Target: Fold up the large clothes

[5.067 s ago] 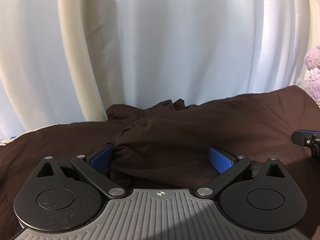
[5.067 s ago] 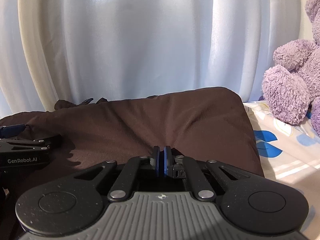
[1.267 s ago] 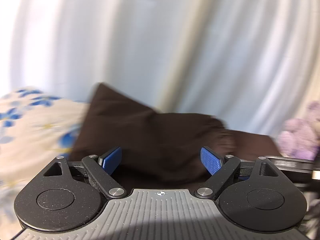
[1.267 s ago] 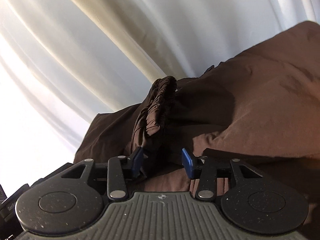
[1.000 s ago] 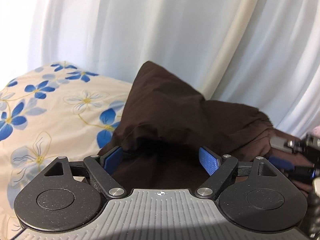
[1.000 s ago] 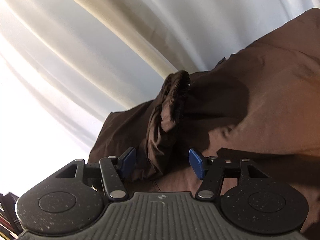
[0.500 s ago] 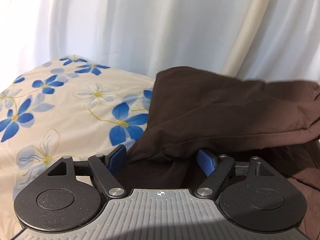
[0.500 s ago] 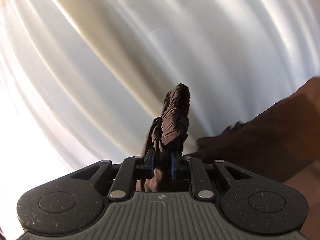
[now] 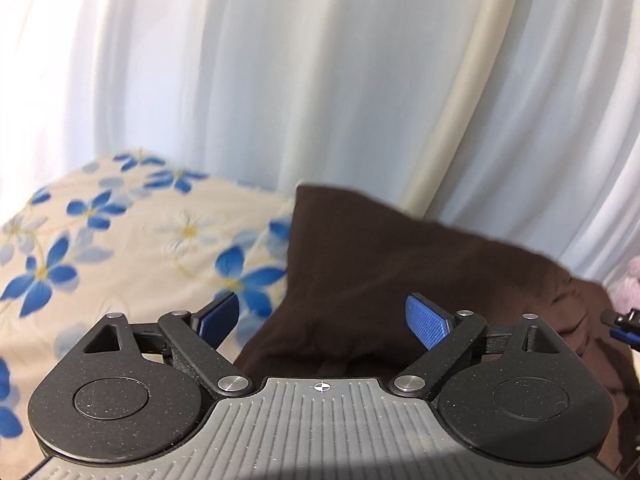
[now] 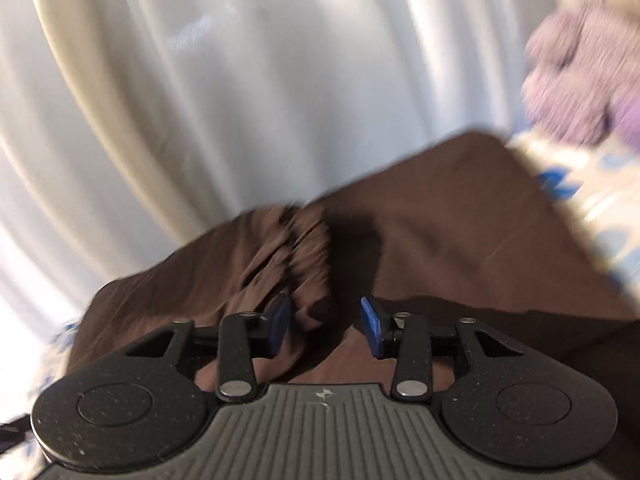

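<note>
On the floral bedsheet (image 9: 120, 248), the brown garment's (image 9: 400, 272) edge lies between both grippers' spread jaws.

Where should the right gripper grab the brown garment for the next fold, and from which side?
Grip the gathered, ruched band of the brown garment, which stands up as a ridge just ahead of the open right gripper. Come straight forward, one finger on each side; flatter cloth nearby probably offers less to pinch.

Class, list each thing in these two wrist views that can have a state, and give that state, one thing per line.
left gripper: open, holding nothing
right gripper: open, holding nothing
brown garment: lying on the bed, partly bunched
floral bedsheet: spread out
white curtain: drawn, hanging in folds
</note>
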